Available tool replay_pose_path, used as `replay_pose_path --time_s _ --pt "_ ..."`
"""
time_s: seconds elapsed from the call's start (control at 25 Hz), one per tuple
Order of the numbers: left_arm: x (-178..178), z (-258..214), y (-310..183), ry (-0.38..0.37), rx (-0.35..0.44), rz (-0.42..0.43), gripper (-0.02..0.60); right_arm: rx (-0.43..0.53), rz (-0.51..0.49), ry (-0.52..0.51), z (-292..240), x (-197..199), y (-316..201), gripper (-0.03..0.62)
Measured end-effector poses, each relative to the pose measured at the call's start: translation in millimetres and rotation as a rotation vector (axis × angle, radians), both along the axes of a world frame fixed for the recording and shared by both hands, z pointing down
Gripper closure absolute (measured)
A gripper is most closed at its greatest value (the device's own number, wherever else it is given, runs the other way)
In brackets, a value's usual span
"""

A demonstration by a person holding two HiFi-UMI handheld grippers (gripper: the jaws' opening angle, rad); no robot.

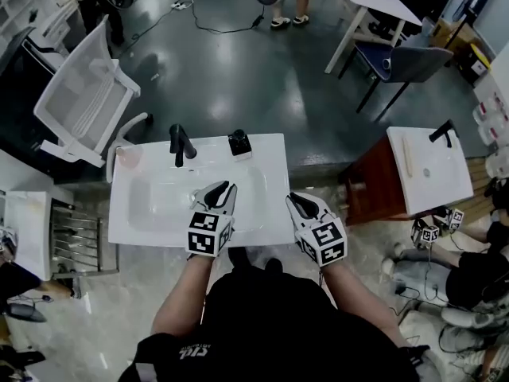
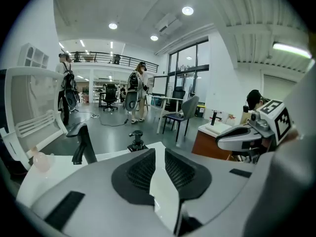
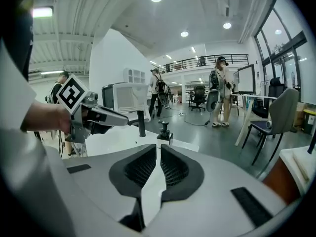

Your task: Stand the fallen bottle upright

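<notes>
While the white desk (image 1: 274,169) with its sunken basin stands on a grey workshop floor (image 1: 238,62), the bottle (image 1: 238,143) is upright at the far edge, near the black tap (image 1: 180,144). Your left tongs (image 1: 226,186) and right tongs (image 1: 297,198) hover over the near rim — both almost pressed together, empty. The bottle's details are too small to make out.

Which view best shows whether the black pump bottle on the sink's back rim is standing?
The right gripper view: the pump bottle shows side-on and whole, upright beside the faucet. The left gripper view shows the bottle side-on too, but less centred. The head view sees it from above only.
</notes>
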State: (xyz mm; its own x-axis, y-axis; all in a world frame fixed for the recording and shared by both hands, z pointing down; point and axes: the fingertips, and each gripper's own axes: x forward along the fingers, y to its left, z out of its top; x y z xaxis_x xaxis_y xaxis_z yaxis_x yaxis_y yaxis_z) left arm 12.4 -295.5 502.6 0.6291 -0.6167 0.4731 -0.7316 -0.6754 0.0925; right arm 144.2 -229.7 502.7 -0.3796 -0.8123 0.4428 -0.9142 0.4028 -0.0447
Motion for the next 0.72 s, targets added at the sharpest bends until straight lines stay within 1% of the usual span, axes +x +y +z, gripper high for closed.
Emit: replay_pose_path --time_s 0.16,0.36,0.6,0.72 --pt "-1 -17 26 0.004 0.027 -0.041 0.515 0.035 -0.008 -0.045 -10 11 19 0.574" --pt "-6 -35 51 0.02 0.053 -0.087 0.518 0.077 -0.059 -0.069 -28 6 35 0.579" --pt "-12 -52 57 0.045 0.082 -0.091 0.523 0.133 -0.092 -0.088 -58 -9 48 0.579" --pt "-18 -62 54 0.051 0.103 -0.076 0.525 0.165 -0.081 -0.088 -69 -13 44 0.58"
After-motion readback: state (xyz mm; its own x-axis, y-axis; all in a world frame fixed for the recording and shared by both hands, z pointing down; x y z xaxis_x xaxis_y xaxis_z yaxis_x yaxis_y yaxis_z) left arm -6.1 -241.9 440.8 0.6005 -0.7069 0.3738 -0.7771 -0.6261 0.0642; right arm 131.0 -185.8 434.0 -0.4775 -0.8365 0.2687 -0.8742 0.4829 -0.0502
